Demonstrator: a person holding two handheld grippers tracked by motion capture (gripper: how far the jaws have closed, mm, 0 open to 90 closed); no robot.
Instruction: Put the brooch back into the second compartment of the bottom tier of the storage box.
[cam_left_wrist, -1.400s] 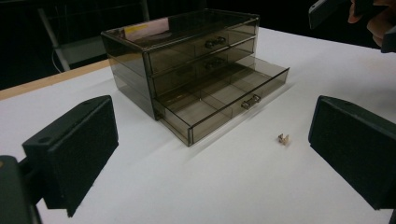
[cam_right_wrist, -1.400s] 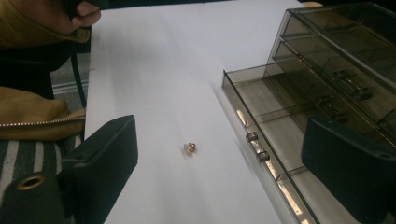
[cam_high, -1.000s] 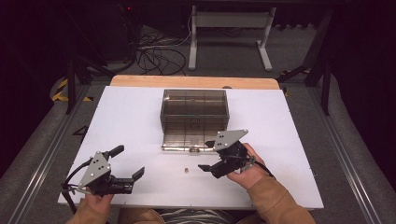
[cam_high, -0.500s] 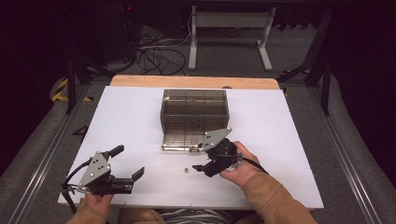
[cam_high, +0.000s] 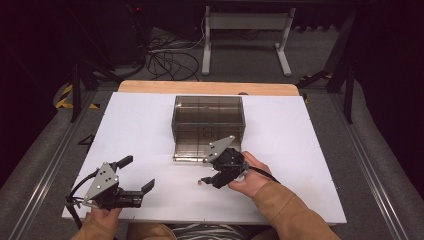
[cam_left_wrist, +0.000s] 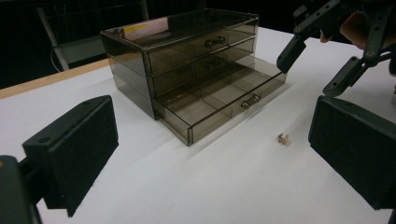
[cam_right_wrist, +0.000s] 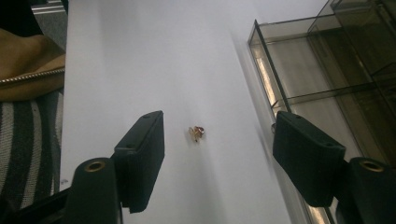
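Observation:
A smoky see-through drawer box (cam_high: 207, 117) stands mid-table, its bottom drawer (cam_high: 192, 150) pulled out. On the white table (cam_high: 300, 150) in front of it lies a small gold piece (cam_high: 200, 182). My right gripper (cam_high: 211, 181) hovers right at that piece, tilted down. Its jaws have just been closing and stand apart. In the right gripper view the gold piece (cam_right_wrist: 196, 133) lies on the table between the pads (cam_right_wrist: 142, 154), untouched by either. At the front left my left gripper (cam_high: 137, 174) stays open with nothing in it. The left gripper view shows the gold piece (cam_left_wrist: 283, 138) and the right gripper (cam_left_wrist: 310, 70).
The open drawer (cam_right_wrist: 317, 93) sits just right of the right gripper's pad in its own view. A wooden strip (cam_high: 205, 87) edges the table's far side. A metal stand (cam_high: 245, 30) and cables (cam_high: 165, 60) are on the floor beyond. A striped garment (cam_right_wrist: 23, 140) shows at the table's near edge.
The right gripper has slid left and slightly toward the front edge, coming up to the gold piece, and its jaws look narrower. The left gripper has not moved.

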